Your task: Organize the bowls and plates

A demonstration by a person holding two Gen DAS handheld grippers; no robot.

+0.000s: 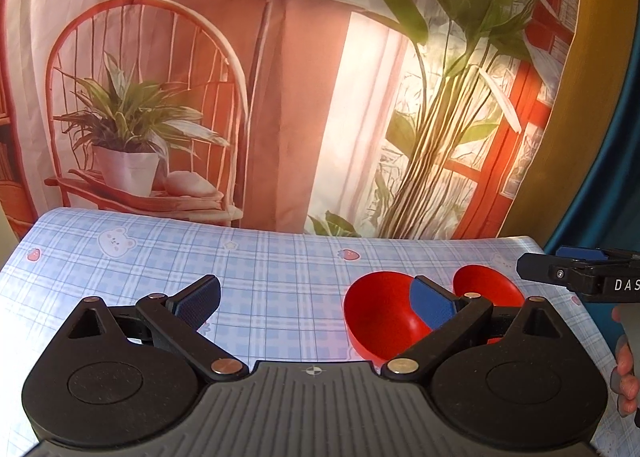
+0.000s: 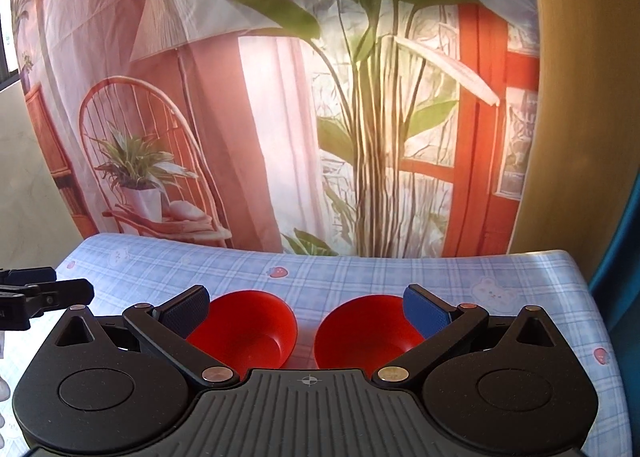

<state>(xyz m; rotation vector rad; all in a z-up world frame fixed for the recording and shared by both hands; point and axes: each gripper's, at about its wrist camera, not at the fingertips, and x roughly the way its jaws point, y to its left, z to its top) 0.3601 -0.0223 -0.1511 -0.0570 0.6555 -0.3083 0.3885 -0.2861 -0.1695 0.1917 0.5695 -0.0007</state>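
Two red bowls stand side by side on the blue checked tablecloth. In the right wrist view the left bowl (image 2: 248,331) and the right bowl (image 2: 362,333) both lie between my right gripper's (image 2: 306,311) wide-open fingers, a little ahead of it. In the left wrist view the nearer bowl (image 1: 380,315) sits behind my left gripper's right finger (image 1: 434,303), and the farther bowl (image 1: 486,283) is beyond it. My left gripper (image 1: 316,299) is open and empty, to the left of the bowls.
The table (image 1: 260,269) ends at a printed fabric backdrop (image 1: 280,97). The right gripper's side shows in the left wrist view (image 1: 580,273); the left gripper's tip shows in the right wrist view (image 2: 44,293). The table's right edge (image 2: 588,297) drops off near a blue curtain.
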